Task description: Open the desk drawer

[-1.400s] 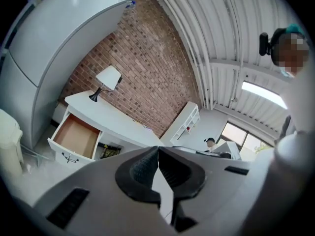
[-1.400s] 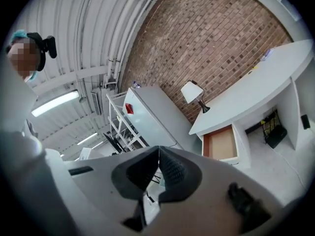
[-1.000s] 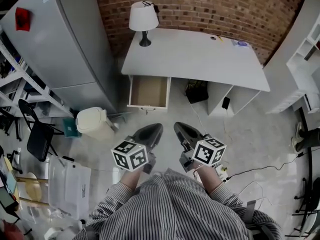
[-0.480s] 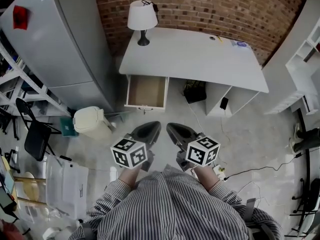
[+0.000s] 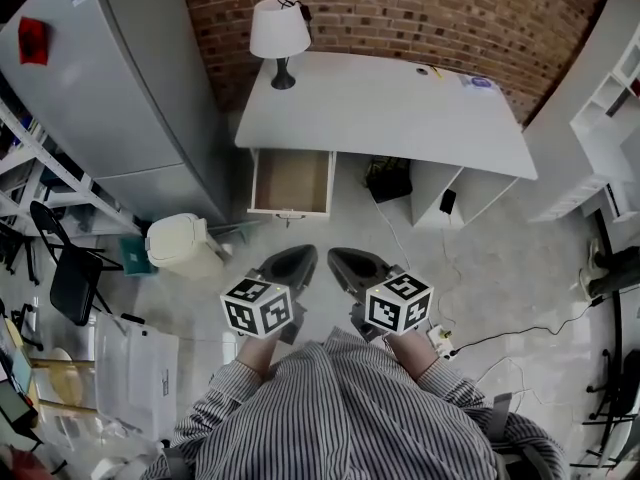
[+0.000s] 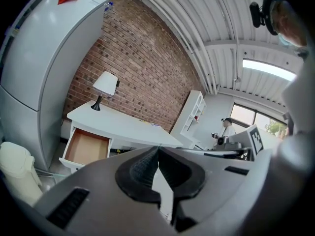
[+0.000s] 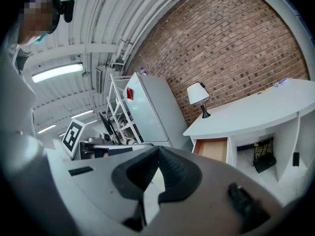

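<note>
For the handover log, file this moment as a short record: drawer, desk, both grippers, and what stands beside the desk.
drawer: pulled out under the desk's lamp end; wood-coloured inside, nothing seen in it
desk: white, against the brick wall
lamp: upright on the desk's corner above the drawer
left gripper: jaws together, empty, well short of the drawer
right gripper: jaws together, empty, well short of the drawer
beside desk: grey fridge, cream bin on the floor
task state: drawer stands open
</note>
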`<state>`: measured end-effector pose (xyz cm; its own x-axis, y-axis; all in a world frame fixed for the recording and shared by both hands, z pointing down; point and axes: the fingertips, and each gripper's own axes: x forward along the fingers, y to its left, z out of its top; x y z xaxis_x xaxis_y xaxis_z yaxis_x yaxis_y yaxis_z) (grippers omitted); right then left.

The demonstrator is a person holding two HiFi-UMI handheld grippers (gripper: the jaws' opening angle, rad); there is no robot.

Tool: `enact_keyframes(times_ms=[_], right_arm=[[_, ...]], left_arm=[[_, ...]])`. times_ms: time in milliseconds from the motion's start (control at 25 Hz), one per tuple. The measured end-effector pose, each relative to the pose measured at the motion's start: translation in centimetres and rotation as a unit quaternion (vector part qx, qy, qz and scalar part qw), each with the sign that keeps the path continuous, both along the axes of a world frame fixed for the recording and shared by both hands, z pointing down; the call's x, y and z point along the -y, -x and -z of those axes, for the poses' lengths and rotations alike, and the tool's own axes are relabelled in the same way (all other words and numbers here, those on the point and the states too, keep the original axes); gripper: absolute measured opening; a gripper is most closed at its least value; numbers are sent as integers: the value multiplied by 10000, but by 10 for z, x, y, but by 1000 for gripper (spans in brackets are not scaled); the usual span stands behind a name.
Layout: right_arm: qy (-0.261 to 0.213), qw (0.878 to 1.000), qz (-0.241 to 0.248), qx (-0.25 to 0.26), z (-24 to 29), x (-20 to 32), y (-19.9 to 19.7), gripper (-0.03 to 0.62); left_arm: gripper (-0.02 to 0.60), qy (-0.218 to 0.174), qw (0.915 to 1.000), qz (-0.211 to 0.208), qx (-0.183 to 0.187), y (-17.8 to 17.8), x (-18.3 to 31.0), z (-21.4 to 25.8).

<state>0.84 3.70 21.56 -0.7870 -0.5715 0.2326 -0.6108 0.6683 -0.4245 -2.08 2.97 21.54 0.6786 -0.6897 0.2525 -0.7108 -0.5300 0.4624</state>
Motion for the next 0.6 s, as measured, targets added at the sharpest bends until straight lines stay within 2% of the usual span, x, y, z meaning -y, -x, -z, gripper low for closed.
enact_keyframes(times_ms=[600], right_arm=[[52,9998,-135,-169,-6,-16,0,17]], left_arm=[[14,118,9995,-84,271,-3,-16,-11]])
